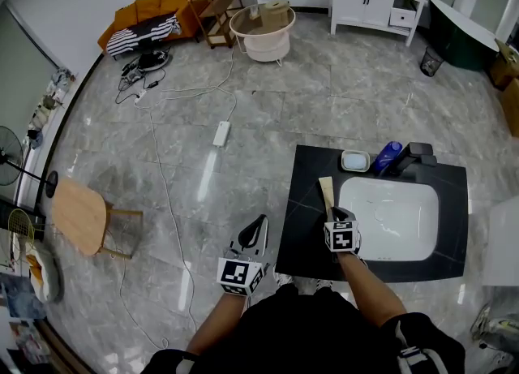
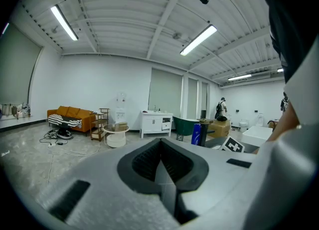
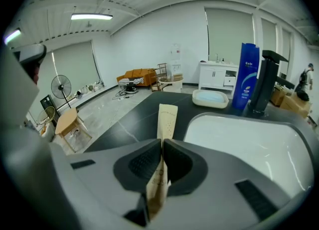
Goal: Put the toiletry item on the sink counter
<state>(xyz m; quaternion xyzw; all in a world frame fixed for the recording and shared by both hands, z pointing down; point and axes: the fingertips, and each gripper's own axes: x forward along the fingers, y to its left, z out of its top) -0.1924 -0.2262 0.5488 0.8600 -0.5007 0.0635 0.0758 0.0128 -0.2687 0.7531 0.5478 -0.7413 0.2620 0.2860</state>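
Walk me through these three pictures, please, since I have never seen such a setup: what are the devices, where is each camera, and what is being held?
There is no robot here: a person holds a two-jaw gripper in each hand. The wide picture comes from a camera on the person's head, looking steeply down. The other two come from cameras riding on the grippers, each looking along its own jaws.

Below the person is a black counter with a white basin. Behind the basin stand a soap dish, a blue bottle and a black tap.

The right gripper is closed on a flat beige packet, over the counter strip left of the basin. The left gripper is shut with nothing between its jaws, and in the head view it sits beside the counter, over the floor.
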